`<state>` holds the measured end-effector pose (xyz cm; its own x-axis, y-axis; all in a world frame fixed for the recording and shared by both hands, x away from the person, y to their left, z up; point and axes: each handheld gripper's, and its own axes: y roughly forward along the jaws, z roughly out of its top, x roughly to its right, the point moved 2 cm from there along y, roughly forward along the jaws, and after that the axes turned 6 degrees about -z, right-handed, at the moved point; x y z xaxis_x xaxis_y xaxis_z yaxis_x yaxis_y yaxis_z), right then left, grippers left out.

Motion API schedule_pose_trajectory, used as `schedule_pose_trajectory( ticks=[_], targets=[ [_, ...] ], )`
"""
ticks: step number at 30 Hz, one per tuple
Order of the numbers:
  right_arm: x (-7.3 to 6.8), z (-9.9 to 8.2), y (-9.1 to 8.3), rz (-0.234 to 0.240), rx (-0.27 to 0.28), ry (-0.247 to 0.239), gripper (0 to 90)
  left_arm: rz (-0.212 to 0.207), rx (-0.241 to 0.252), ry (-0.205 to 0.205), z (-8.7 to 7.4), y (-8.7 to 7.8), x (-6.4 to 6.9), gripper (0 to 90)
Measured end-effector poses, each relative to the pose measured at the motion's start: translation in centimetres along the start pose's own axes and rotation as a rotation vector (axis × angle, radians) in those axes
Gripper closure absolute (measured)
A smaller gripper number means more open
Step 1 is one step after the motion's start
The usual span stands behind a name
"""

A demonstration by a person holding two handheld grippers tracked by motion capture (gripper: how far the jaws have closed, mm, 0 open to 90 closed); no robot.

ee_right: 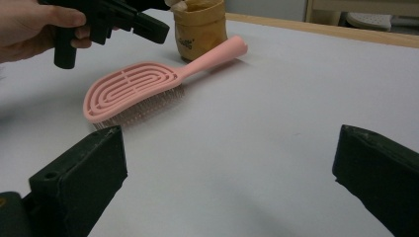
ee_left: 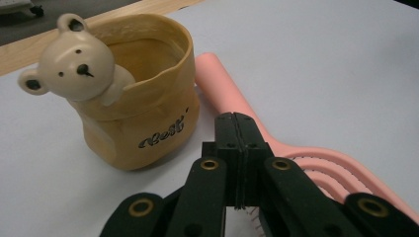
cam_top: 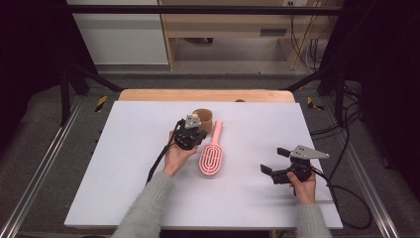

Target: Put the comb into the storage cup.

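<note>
On the white table, ribbed pink hairbrush (cam_top: 212, 157), left tool (ee_left: 238, 129) pressed together, right tool (cam_top: 275, 160) spread.

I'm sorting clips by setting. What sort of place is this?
Probably a lab recording station: a white table inside a dark metal frame, loose cables on the floor, and plain shelving behind.

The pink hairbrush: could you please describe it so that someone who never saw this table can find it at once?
On the white table, look near the middle, just right of the left gripper. The pink hairbrush lies flat, bristles down, its handle pointing toward the tan bear cup. It is the table's one pink, long thing, with looping slots in its oval head.
</note>
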<state>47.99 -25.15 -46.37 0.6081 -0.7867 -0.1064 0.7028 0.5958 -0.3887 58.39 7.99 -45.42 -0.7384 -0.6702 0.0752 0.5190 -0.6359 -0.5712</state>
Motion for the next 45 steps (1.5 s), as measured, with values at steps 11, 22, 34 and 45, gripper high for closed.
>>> schedule_pose_trajectory(
  ticks=[11,22,34,45],
  targets=[
    [0.0,0.0,0.0,0.0,0.001,0.001,0.6,0.011,-0.009,0.02,0.5,1.9,0.4,89.5],
    [0.0,0.0,0.0,0.0,0.0,-0.001,0.6,0.023,-0.037,0.016,-0.2,3.3,0.0,89.5],
    [0.0,0.0,0.0,0.002,0.0,-0.003,0.7,0.029,-0.059,0.022,-0.5,4.2,-0.2,89.5],
    [0.0,0.0,0.0,0.002,0.0,-0.001,0.7,0.017,-0.079,0.062,0.1,4.8,0.4,89.5]
  ],
)
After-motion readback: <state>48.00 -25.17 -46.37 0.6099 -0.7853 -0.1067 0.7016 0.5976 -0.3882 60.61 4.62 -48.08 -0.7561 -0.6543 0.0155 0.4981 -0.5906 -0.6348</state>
